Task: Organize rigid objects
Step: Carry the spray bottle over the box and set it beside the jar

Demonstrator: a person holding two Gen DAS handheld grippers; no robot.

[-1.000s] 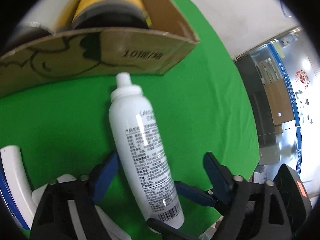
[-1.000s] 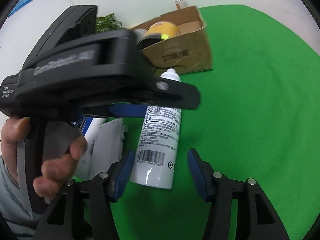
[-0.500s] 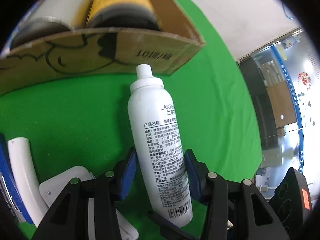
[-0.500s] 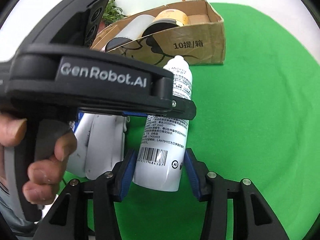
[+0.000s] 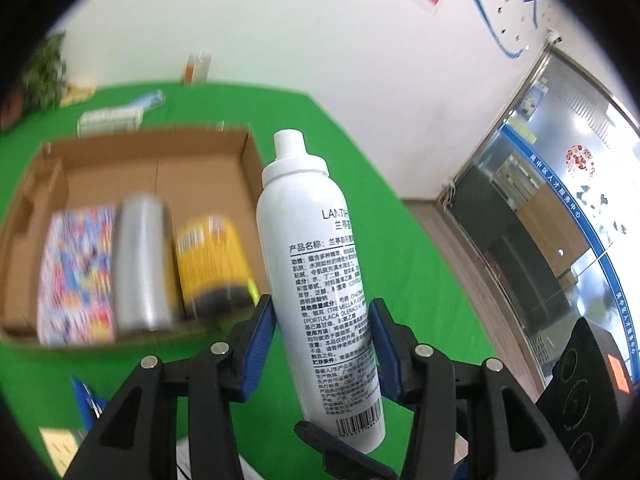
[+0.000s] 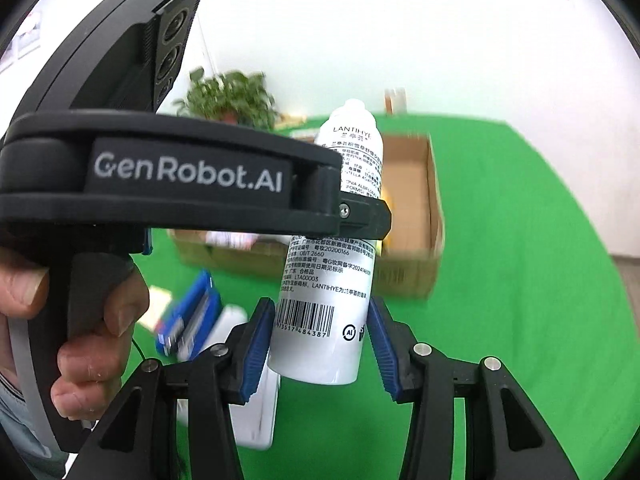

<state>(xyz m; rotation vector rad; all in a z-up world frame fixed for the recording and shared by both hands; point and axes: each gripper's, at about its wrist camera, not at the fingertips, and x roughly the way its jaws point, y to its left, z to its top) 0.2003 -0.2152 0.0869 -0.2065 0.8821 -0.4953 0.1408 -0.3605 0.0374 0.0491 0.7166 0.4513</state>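
1. Green cloth (image 5: 420,264) spreads under us on the table, with a white wall and a glass door beyond it.
2. Nearest to us, our left gripper (image 5: 322,332) is clamped on the white bottle (image 5: 320,264); both blue pads press its lower half, and the bottle stands nearly upright, nozzle up, clear of the cloth.
3. Our right gripper (image 6: 320,332) sits at the bottle's (image 6: 332,280) base by the barcode. Its left pad touches the bottle, while a thin gap shows at the right pad, so we cannot tell whether it grips or only brackets.
4. From the right wrist view, the left gripper's black body crosses the bottle's middle, with our left hand (image 6: 76,320) wrapped round its handle.
5. Low on the cloth to the left lie a blue item (image 6: 188,320) and a white device (image 6: 252,408), both blurred.
6. Further out, the cardboard box (image 5: 248,152) sits open on the cloth, left of the bottle in the left wrist view.
7. Inside it, side by side, lie a colourful packet (image 5: 76,272), a silver can (image 5: 142,264) and a yellow tub (image 5: 212,256).
8. Farthest back, a potted plant (image 6: 232,96) stands at the cloth's far edge against the wall.
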